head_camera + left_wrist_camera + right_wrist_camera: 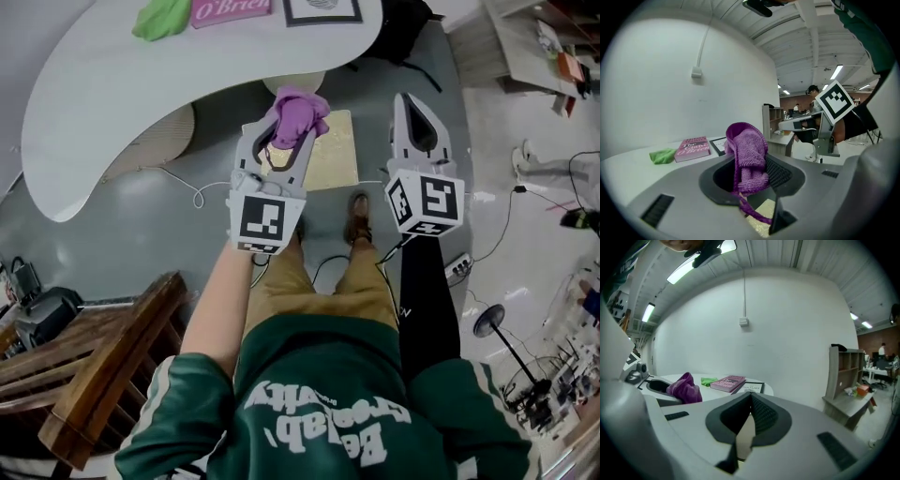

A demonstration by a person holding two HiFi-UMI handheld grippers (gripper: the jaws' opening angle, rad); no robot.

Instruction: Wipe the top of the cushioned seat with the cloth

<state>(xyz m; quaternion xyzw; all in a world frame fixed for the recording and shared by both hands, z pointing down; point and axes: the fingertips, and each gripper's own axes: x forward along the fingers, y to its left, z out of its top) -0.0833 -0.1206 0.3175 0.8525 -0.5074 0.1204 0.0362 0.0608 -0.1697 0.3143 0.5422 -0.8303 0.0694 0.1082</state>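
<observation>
Gripping the crumpled purple terry cloth (300, 111) in my left gripper (286, 131), I have its jaws closed on the middle of the bundle. A fold stands up above the tips and a loose tail hangs below them. That grip, I judge, leaves enough fabric free to drag flat across a surface.

My right gripper (409, 105) is pinched together at the tips with nothing in it. I hold it beside the left and out of the way, since one cloth needs only one claw.

The square, pale yellow cushioned seat (339, 155) stands on the floor just in front of the white curved table (141, 84), beyond my feet. The cloth is held over the seat's left edge and apart from it as far as I can judge, so wiping has not begun.

Near the table's far edge lie a bright green rag (161, 17), a pink paperback book (230, 9) and a black-framed print (322, 9), none of them needed.

The left gripper covers the seat's left side and its legs are hidden beneath it. The book and print are cut off by the top of the head view.
</observation>
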